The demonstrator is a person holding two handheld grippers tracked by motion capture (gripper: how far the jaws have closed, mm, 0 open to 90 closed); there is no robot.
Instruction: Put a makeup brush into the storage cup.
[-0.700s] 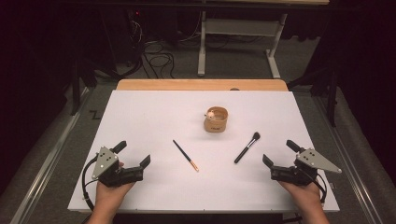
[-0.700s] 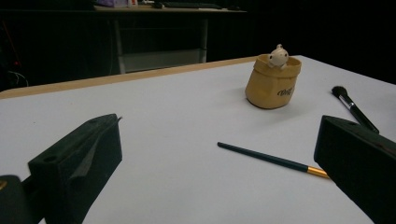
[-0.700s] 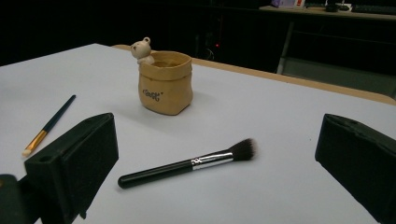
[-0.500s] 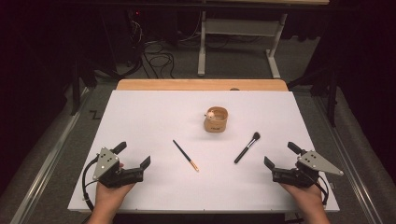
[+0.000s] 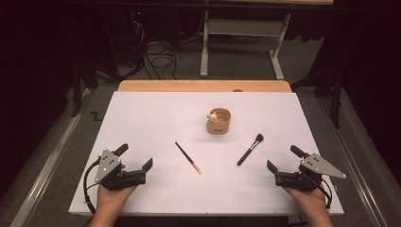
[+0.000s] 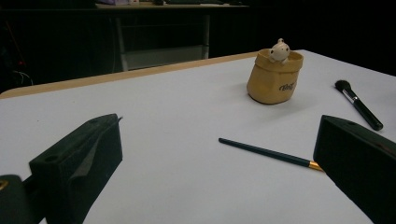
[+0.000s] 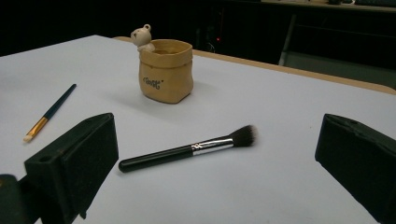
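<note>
A tan bag-shaped cup point(image 5: 219, 121) with a small bear figure on its rim stands mid-table, also seen at the cup point(image 6: 274, 77) and cup point(image 7: 166, 70). A thin dark brush with a gold ferrule point(image 5: 187, 157) lies left of centre. A black makeup brush point(image 5: 250, 149) lies right of centre, its bristles toward the cup. My left gripper point(image 5: 134, 156) rests near the front left, open and empty. My right gripper point(image 5: 283, 158) rests near the front right, open and empty, with the makeup brush point(image 7: 187, 149) lying ahead of its jaws.
The white tabletop point(image 5: 156, 118) has a wooden strip point(image 5: 203, 85) along its far edge. Beyond it stand a table frame point(image 5: 246, 42) and floor cables point(image 5: 156, 52) in the dark.
</note>
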